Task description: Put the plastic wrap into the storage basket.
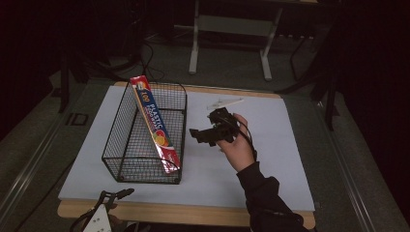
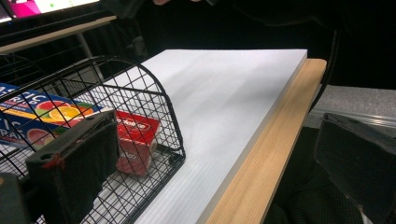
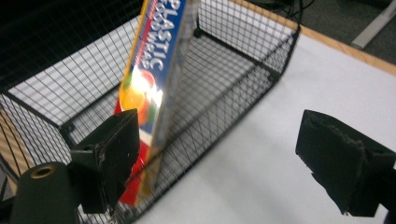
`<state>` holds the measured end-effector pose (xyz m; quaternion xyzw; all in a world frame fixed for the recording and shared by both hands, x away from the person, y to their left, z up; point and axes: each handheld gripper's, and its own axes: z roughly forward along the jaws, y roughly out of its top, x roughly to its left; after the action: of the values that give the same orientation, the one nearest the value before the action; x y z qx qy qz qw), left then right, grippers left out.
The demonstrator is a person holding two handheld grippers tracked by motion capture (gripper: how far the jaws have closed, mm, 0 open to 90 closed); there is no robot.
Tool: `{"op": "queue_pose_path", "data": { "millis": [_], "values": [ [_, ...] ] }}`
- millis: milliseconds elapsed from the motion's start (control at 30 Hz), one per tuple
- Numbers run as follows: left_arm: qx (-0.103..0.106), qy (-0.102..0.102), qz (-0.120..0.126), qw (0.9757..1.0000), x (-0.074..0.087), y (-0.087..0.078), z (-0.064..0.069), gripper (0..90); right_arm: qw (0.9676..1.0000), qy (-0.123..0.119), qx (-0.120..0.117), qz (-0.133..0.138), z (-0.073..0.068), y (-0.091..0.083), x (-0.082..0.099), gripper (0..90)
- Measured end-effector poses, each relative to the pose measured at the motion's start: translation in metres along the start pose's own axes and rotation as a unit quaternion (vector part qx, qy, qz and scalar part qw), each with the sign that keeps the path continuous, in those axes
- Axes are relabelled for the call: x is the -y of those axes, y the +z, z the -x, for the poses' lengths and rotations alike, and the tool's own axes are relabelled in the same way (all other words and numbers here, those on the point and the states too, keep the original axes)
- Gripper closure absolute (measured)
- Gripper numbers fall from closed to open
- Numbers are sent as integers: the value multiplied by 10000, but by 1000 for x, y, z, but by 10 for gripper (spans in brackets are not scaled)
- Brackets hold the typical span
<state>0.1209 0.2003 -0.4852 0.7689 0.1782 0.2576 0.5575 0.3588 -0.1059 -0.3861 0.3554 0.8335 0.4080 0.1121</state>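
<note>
While a long box of plastic wrap (image 1: 154, 124) leans diagonally in the wire basket (image 1: 126, 166), too long to lie flat, both tongs, right (image 1: 209, 131) beside it and left (image 1: 113, 195) at the tabletop (image 1: 270, 164) edge, gape empty.

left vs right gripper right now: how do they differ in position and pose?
The right gripper is held over the white board beside the wire basket; the left gripper sits low at the table's near wooden edge. The right one aims at the plastic wrap box from the basket's long side; the left one looks along the near edge past the basket's corner. Both have their jaws wide apart, holding nothing.
</note>
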Motion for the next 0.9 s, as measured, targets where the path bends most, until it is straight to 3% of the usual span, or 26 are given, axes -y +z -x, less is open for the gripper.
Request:
{"op": "queue_pose_path", "data": {
  "millis": [333,400,900],
  "values": [
    [-13,-9,-21,10000,0,1,0,7,9997,110,187,124,25,-12,47,151],
    [-24,8,-26,10000,0,1,1,7,9994,68,310,97,28,-13,57,151],
    [-43,-29,-50,10000,1,1,1,7,9987,333,395,19,42,-29,121,145]
  ]
}}
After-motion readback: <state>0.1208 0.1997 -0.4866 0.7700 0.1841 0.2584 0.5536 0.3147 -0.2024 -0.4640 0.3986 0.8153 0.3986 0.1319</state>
